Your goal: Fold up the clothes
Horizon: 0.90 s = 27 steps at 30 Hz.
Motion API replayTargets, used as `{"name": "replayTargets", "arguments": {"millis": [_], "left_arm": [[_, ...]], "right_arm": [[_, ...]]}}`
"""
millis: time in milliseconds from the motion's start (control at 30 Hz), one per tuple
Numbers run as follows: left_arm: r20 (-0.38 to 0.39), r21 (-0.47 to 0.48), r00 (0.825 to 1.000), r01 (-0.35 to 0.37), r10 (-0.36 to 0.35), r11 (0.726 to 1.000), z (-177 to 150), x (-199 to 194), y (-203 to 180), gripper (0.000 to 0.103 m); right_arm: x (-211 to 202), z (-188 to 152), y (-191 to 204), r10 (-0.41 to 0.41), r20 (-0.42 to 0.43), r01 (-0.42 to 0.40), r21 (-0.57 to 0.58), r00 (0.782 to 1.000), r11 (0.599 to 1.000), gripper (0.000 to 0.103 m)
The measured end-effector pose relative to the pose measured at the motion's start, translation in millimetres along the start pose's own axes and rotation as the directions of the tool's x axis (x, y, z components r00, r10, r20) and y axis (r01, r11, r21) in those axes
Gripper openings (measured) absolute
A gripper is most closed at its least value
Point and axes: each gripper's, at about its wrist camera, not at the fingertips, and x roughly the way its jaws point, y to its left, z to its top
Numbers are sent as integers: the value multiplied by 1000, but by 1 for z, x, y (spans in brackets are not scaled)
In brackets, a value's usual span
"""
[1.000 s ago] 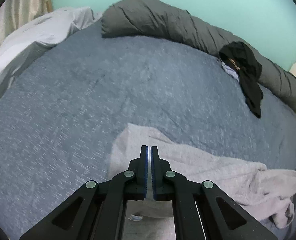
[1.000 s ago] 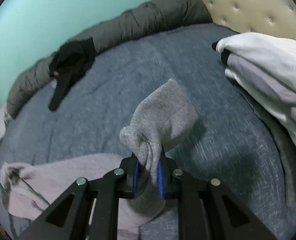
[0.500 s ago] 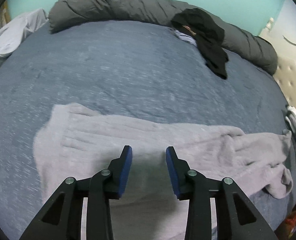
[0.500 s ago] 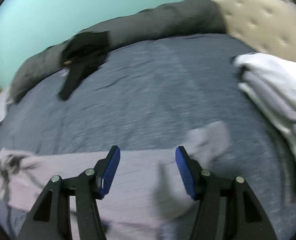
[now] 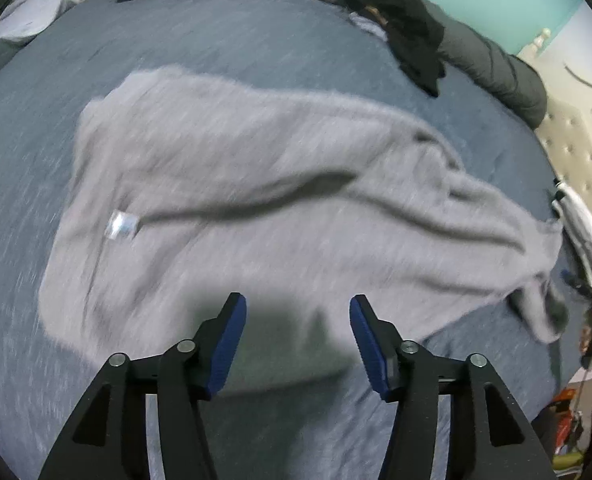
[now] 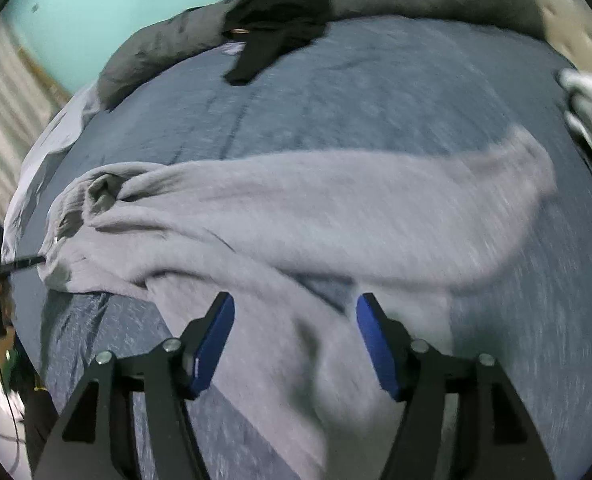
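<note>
Spread lengthwise on the blue bed cover (image 5: 256,40): grey garment (image 5: 256,168), still creased, one long lap over its middle. Above it, left gripper (image 5: 298,320) and right gripper (image 6: 295,320), both wide apart, empty, probably clear for regrasping. Beyond it, black clothing (image 6: 276,12).

left wrist – above bed (image 5: 256,32) | right wrist – same | shared: grey garment (image 5: 256,168)

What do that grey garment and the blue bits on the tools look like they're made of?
The grey garment looks like a soft, fuzzy knit or fleece: matte, nappy surface, limp folds. The blue pads on the left tool look like ribbed rubber or plastic, faintly ridged and matte; which one, I can't tell.
</note>
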Motion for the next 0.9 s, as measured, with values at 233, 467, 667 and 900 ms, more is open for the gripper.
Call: {"name": "replayTargets", "arguments": {"millis": [233,467,667,900], "left_arm": [[-15,-78,1000,7,-8,997,-37,-4,24,62],[-4,-154,1000,21,-22,988,-46,1,44,63],[14,-230,999,45,-43,972,-48,6,64,63],[42,-276,997,67,-58,959,-49,6,76,62]], "right_arm": [[-19,-37,-3,-83,-27,82,-35,996,996,69],[-7,-56,-4,-171,-42,168,-65,984,984,51],[-24,-58,-24,-152,29,152,3,988,988,7],[-78,-73,-64,-132,161,110,140,978,984,5]]}}
